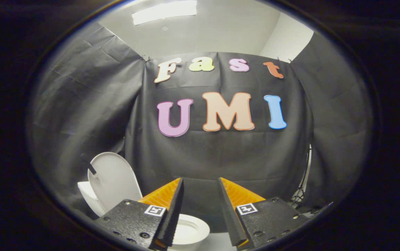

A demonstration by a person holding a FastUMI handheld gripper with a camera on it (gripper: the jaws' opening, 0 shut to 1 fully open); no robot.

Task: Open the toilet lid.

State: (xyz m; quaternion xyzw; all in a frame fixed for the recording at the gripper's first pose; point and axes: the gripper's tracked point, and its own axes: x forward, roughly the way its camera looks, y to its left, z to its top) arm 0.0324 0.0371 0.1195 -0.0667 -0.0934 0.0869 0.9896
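The white toilet lid (114, 181) stands raised and upright, to the left of my left finger, leaning back over the white tank (87, 195). A small dark handle (89, 164) sticks out from the lid's upper left edge. The white seat and bowl (190, 230) lie below, seen between and under my fingers. My gripper (200, 195) hovers above the bowl, open, with nothing between its fingers and apart from the lid.
Black cloth walls (220, 157) close the booth behind and on both sides of the toilet. A thin metal stand (302, 188) shows at the cloth's right edge. The pale floor (217, 240) shows beside the bowl.
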